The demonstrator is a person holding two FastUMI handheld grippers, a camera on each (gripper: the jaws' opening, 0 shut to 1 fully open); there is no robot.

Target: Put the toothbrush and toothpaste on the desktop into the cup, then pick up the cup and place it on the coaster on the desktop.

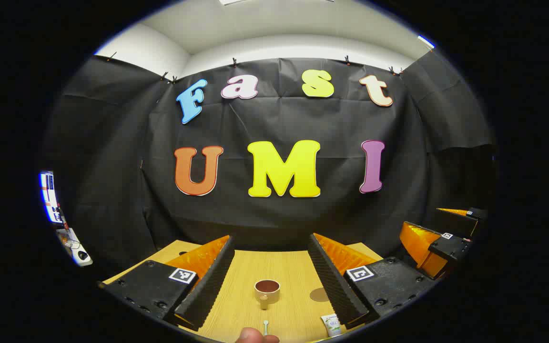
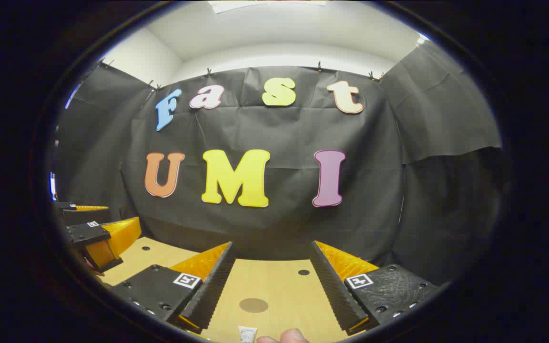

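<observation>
On the desk [image 1: 246,281] I see the cup [image 1: 267,290], with toothbrush [image 1: 265,326] and toothpaste [image 1: 331,325] nearer me. Both tongs, left [image 1: 270,276] and right [image 2: 269,281], gape apart, holding nothing.

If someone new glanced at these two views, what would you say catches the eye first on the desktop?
In the left gripper view, the cup stands alone on the wooden desktop, framed between the open jaws of the left gripper, with the toothbrush just before it and the toothpaste to its right. In the right gripper view, the round coaster lies between the right gripper jaws, also open.
</observation>
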